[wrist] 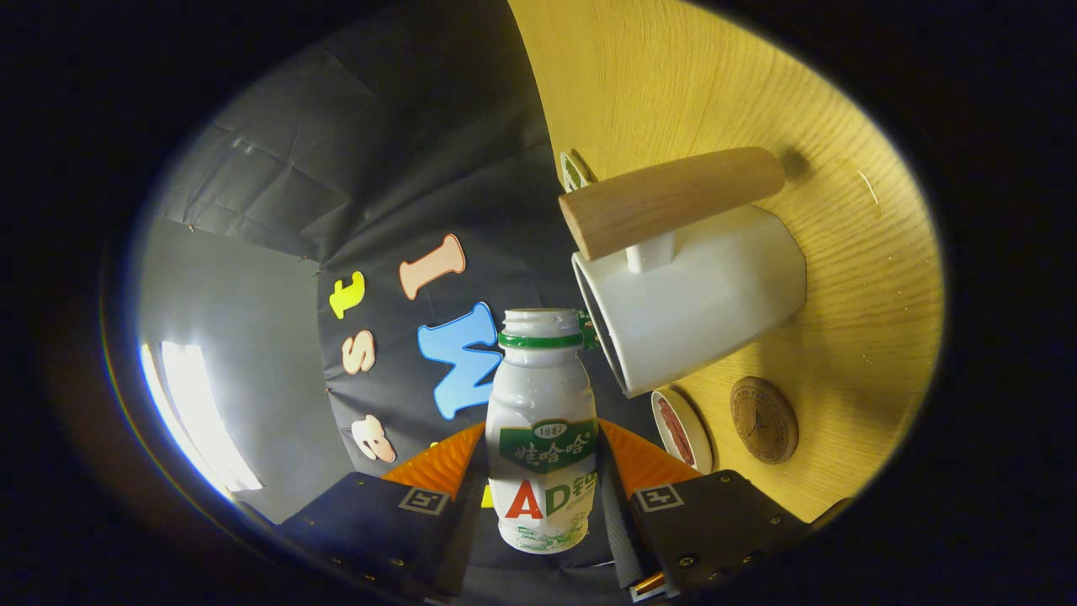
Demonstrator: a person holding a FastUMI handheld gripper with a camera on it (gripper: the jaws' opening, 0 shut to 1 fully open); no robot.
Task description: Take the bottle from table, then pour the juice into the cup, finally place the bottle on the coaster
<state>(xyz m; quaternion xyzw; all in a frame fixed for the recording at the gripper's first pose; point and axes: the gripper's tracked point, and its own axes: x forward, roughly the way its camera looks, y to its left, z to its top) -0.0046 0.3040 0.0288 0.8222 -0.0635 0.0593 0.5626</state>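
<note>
My gripper [543, 471] is shut on a small white bottle [542, 421] with a green neck ring and a green label, one finger pressing on each side of its body. The whole view is rolled sideways, so the bottle is tipped over. Its open mouth sits right at the rim of a white cup [698, 295] with a wooden handle [669, 200]. The cup stands on the wooden table [850, 278]. A round brown coaster [763, 419] lies on the table beside the cup, beyond the fingers. No stream of juice can be made out.
A small white dish with a red inside [681, 429] lies between the cup and the coaster. Another small round white item [575, 171] sits by the table's far edge, past the cup handle. The dark cloth wall stands behind the table.
</note>
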